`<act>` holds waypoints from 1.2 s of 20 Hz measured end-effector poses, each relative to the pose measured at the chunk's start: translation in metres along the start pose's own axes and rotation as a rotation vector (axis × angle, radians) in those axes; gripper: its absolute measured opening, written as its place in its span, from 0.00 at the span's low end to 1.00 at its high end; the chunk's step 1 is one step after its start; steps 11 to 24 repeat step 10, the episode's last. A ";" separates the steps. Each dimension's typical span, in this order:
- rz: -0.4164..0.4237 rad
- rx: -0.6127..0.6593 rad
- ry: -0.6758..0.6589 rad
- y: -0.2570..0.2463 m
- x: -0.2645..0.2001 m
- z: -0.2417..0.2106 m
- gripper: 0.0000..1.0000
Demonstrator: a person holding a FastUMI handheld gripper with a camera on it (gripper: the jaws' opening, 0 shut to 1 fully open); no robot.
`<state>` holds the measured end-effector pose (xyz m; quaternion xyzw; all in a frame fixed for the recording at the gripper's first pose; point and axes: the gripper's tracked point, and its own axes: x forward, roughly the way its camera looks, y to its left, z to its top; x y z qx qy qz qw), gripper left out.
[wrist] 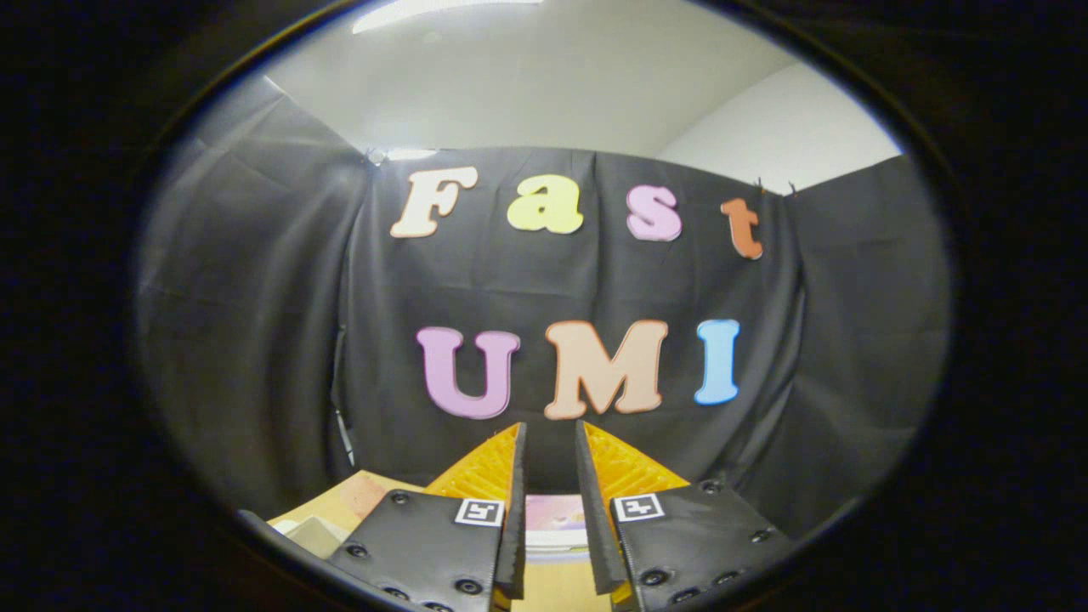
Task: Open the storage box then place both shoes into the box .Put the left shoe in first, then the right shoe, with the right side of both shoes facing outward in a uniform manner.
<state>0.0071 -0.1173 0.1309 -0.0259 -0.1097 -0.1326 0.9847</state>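
Light comes from a ceiling strip lamp [442,13] overhead, blown out to glare, leaving the pale ceiling bright and the black cloth wall [255,340] dim with soft fold shadows, while fisheye distortion bends the edges and the near gripper [550,442], fingers slightly parted, looks soft.

I see the black cloth wall [255,340] ahead, a white ceiling [544,85] above it, and a tan surface [340,506] below.

Tool [548,442] fingers slightly apart above table [357,501]; cloth wall [255,323] beyond.
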 end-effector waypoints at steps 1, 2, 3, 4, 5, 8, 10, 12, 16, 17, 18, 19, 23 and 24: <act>-0.002 -0.006 -0.030 -0.006 0.003 0.008 0.33; 0.000 -0.007 -0.048 -0.013 0.005 0.017 0.33; 0.003 -0.009 -0.059 -0.021 0.006 0.023 0.33; 0.004 -0.014 -0.068 -0.027 0.009 0.028 0.33; 0.007 -0.021 -0.078 -0.035 0.013 0.037 0.33; 0.020 -0.020 -0.100 -0.054 0.026 0.059 0.33; 0.018 -0.021 -0.106 -0.070 0.033 0.070 0.33; 0.018 -0.021 -0.106 -0.070 0.033 0.070 0.33; 0.018 -0.021 -0.106 -0.070 0.033 0.070 0.33; 0.018 -0.021 -0.106 -0.070 0.033 0.070 0.33; 0.018 -0.021 -0.106 -0.070 0.033 0.070 0.33; 0.018 -0.021 -0.106 -0.070 0.033 0.070 0.33; 0.018 -0.021 -0.106 -0.070 0.033 0.070 0.33; 0.018 -0.021 -0.106 -0.070 0.033 0.070 0.33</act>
